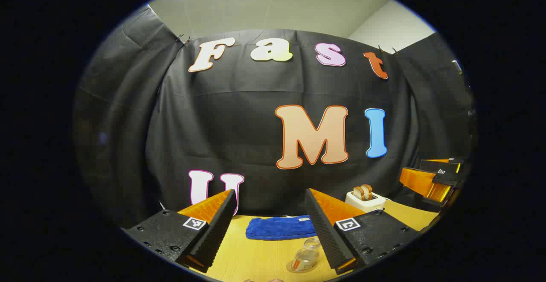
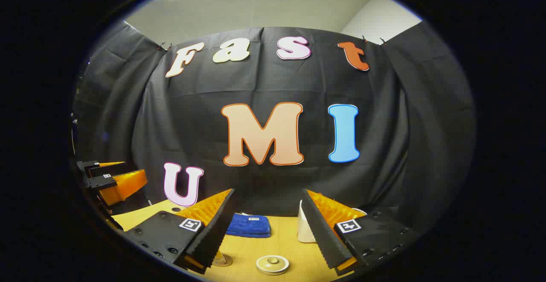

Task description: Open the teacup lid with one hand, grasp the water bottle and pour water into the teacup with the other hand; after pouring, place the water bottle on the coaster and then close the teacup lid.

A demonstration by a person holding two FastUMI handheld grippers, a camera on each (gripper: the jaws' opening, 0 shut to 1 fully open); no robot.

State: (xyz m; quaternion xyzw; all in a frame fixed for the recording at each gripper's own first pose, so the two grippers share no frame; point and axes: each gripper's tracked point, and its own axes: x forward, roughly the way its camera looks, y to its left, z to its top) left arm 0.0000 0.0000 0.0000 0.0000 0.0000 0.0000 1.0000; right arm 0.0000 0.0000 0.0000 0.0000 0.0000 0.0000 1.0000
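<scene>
Both the left gripper (image 1: 269, 226) and right gripper (image 2: 266, 231) hover spread and empty above the tabletop (image 1: 256, 260), where the clear water bottle (image 1: 305, 258) lies near a blue cloth (image 1: 279, 227).

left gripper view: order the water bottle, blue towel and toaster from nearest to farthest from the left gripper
1. Water bottle, lying on the table low between the left gripper fingers, toward the right one.
2. Blue towel, folded flat behind the bottle, mid-table.
3. Toaster, white with bread in its slots, farthest back on the right by the black cloth.
</scene>
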